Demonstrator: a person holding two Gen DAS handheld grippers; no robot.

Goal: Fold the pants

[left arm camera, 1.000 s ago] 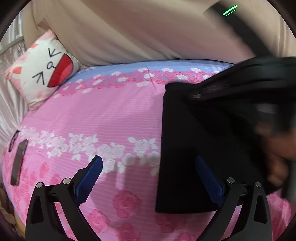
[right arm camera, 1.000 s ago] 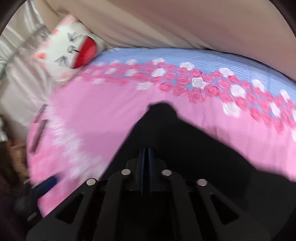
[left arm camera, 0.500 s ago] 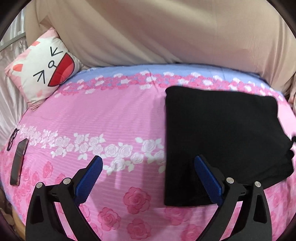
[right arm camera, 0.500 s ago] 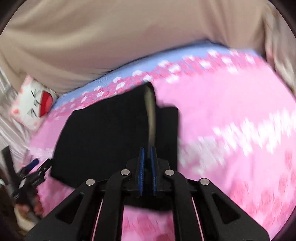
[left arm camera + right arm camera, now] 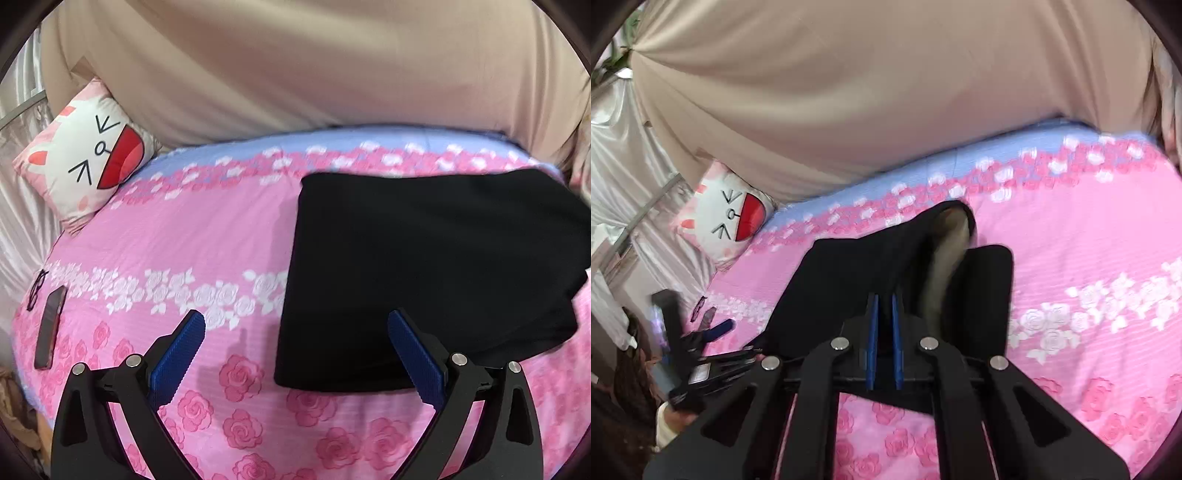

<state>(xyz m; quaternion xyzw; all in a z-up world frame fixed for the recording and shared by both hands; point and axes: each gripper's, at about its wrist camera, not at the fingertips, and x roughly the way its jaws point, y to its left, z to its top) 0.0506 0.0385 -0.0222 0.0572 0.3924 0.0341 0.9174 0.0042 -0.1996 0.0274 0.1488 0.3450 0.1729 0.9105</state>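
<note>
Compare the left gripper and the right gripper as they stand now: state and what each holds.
The left gripper is wide open and holds nothing; the right gripper is nearly shut, clamped on the black pants. The left gripper points at the pink bedsheet beside the pants' near-left corner; the right gripper lifts a fold of them. Both have blue ribbed pads on black frames.

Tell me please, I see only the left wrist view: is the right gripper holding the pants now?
Observer: Yes. The right gripper is shut on a fold of the black pants, near their edge closest to the camera.
Operator: Does the cloth lie flat at that place?
Observer: No. Just beyond the fingers a layer stands up from the bed, and its pale inner side shows.
</note>
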